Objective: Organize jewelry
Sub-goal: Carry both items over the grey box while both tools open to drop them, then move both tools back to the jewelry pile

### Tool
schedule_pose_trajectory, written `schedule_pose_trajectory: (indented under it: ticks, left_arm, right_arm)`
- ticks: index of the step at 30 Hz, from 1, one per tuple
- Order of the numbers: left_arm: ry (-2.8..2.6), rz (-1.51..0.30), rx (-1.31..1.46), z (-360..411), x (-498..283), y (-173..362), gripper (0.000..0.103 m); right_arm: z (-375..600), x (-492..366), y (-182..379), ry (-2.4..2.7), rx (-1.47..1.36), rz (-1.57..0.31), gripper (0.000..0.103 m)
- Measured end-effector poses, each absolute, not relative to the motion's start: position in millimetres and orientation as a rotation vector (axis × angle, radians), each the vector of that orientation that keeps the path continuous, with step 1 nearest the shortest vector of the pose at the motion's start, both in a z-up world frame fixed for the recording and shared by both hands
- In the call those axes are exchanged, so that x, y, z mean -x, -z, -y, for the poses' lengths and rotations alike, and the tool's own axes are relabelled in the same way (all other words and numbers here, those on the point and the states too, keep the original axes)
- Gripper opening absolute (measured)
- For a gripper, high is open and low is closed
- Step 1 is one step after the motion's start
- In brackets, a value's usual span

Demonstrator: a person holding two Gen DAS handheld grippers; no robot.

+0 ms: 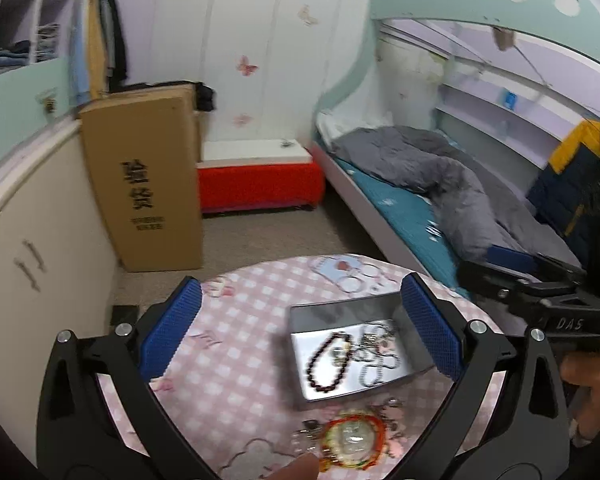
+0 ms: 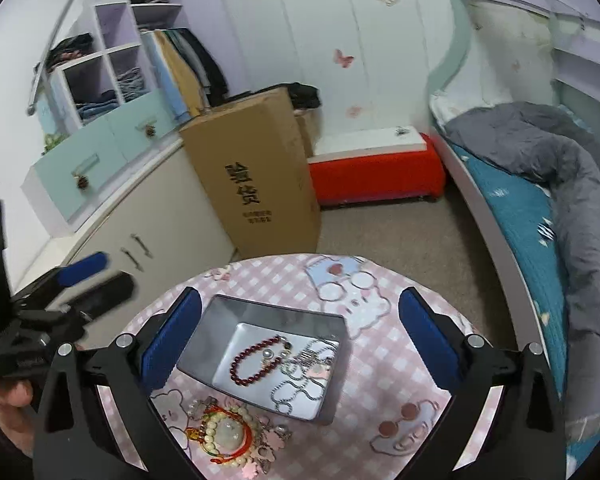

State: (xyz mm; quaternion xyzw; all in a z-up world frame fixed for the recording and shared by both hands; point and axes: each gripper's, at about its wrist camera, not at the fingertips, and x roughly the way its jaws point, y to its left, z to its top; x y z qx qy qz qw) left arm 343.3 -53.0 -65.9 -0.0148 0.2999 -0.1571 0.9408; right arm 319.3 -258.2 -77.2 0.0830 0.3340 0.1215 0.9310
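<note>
A grey metal tin (image 1: 332, 312) (image 2: 224, 312) sits on a round table with a pink checked cloth (image 1: 236, 344) (image 2: 384, 364). In it lie a dark red bead bracelet (image 1: 324, 360) (image 2: 256, 362) and silver chains (image 1: 374, 350) (image 2: 300, 380). A pile of jewelry with a pale stone, pearl beads and red-orange cord (image 1: 352, 438) (image 2: 224, 432) lies on the cloth in front of the tin. My left gripper (image 1: 300, 328) (image 2: 88, 280) is open and empty above the table. My right gripper (image 2: 300, 332) (image 1: 500, 268) is open and empty above the tin.
A tall cardboard box (image 1: 144, 176) (image 2: 256, 176) leans on a cream cabinet (image 2: 148, 220) to the left. A red bench (image 2: 376, 174) stands at the far wall. A bed with a grey duvet (image 2: 548, 160) runs along the right. Carpet surrounds the table.
</note>
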Motion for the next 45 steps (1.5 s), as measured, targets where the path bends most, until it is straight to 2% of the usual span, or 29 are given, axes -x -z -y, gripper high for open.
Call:
schedule_pose_trajectory:
  ticks: [9, 25, 33, 45]
  left_arm:
    - [0.282, -0.563, 0.060, 13.1, -292.5, 54.1, 0.097]
    - [0.277, -0.454, 0.045, -12.7, -183.6, 49.5, 0.097]
    - [0.272, -0.521, 0.008, -1.6, -176.9, 74.3, 0.097]
    - [0.267, -0.688, -0.020, 22.8, -218.0, 132.8, 0.097]
  right_arm:
    - [258.3, -277.1, 58.1, -0.185, -0.186, -0.644, 0.095]
    - [225.4, -143.2, 21.4, -0.148, -0.086, -0.523, 0.095]
    - [222.6, -130.5, 46.7, -0.154, -0.044, -0.568, 0.095]
    - [237.7, -178.0, 116.9, -0.181, -0.075, -0.741, 0.095]
